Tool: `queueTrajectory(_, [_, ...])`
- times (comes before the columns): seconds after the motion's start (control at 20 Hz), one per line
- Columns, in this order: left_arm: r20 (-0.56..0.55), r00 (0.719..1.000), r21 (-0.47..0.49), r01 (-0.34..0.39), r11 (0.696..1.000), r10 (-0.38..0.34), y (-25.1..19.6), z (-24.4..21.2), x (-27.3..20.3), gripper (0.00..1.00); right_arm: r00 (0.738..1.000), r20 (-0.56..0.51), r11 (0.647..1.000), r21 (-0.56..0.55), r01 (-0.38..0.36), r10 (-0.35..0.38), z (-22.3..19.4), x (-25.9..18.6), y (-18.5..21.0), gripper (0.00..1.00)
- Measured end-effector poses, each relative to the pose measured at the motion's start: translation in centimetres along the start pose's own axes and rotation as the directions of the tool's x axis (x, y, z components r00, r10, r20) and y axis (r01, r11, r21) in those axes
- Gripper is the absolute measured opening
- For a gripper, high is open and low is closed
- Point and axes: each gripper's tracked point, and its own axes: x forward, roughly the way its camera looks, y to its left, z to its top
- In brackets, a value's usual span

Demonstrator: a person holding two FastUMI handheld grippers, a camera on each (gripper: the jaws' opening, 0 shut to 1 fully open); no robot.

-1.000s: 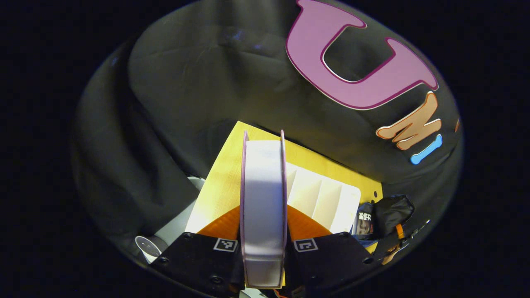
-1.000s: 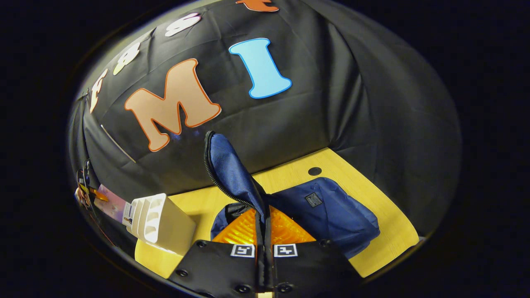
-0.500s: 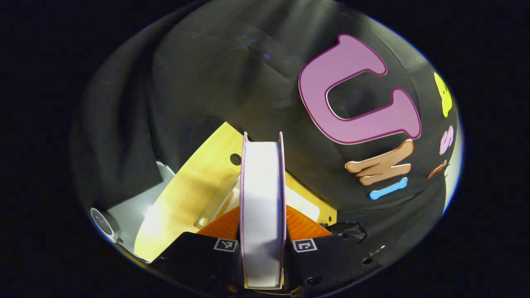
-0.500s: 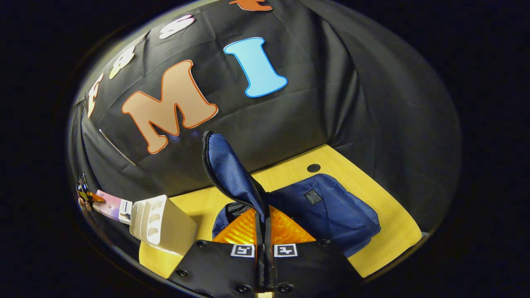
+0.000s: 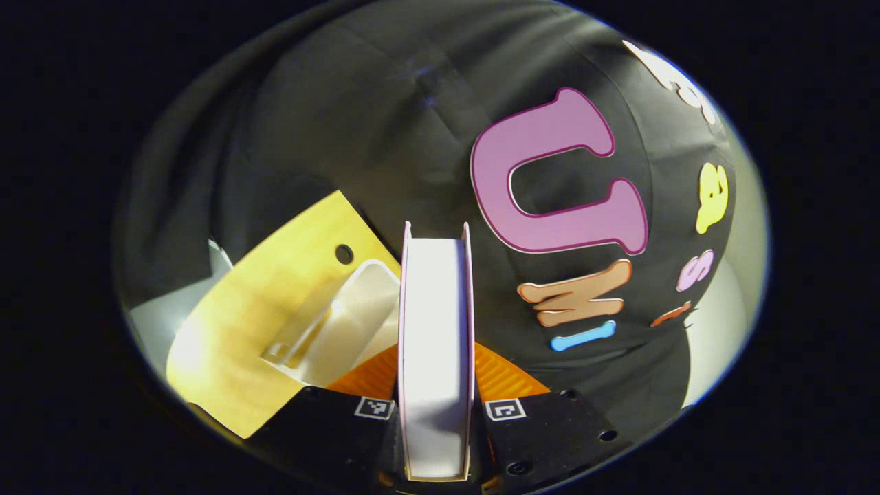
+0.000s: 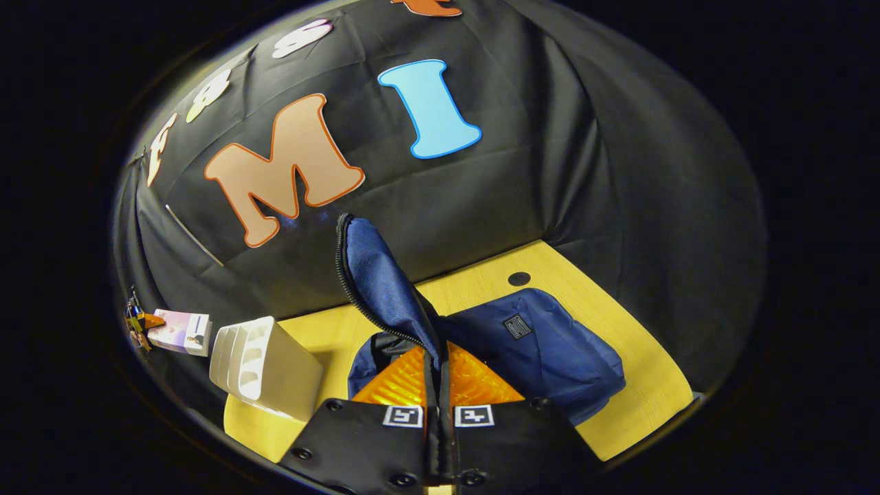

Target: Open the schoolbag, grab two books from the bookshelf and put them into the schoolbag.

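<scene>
Book (image 5: 436, 357) in left claw (image 5: 436, 385)

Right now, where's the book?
In the left gripper view the book stands on edge, clamped in the left gripper, just right of the white bookshelf. The right gripper view shows it far left, beyond the bookshelf.

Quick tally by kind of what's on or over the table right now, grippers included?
Books: 1, the book clamped in the left gripper
Bookshelves: 1, the white bookshelf
Schoolbags: 1, the blue schoolbag
Grippers: 2, with the right gripper pinching the bag flap
Total: 5
</scene>
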Motion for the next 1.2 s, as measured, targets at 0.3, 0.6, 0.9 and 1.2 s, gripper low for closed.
queueTrajectory(0.3, [-0.004, 0.999, -0.031, 0.048, 0.998, -0.048, 0.4, -3.1, 2.0, 0.34, 1.0, -0.004, 1.0, -0.01, -0.006, 0.006, -0.1, 0.1, 0.2, 0.03])
queueTrajectory(0.6, [-0.053, 0.993, -0.06, 0.103, 0.993, -0.107, -1.0, -6.8, 5.2, 0.34, 1.0, -0.008, 1.0, -0.023, -0.01, 0.01, -0.2, 0.3, 0.3, 0.03])
queueTrajectory(0.9, [-0.121, 0.978, -0.054, 0.163, 0.985, -0.168, -4.3, -10.8, 10.1, 0.34, 1.0, -0.012, 0.999, -0.036, -0.011, 0.011, -0.2, 0.1, 0.2, 0.04])
queueTrajectory(1.2, [-0.229, 0.956, -0.02, 0.182, 0.983, -0.182, -7.0, -16.2, 15.0, 0.34, 1.0, -0.011, 0.999, -0.037, -0.011, 0.011, 0.0, 0.2, 0.2, 0.03])
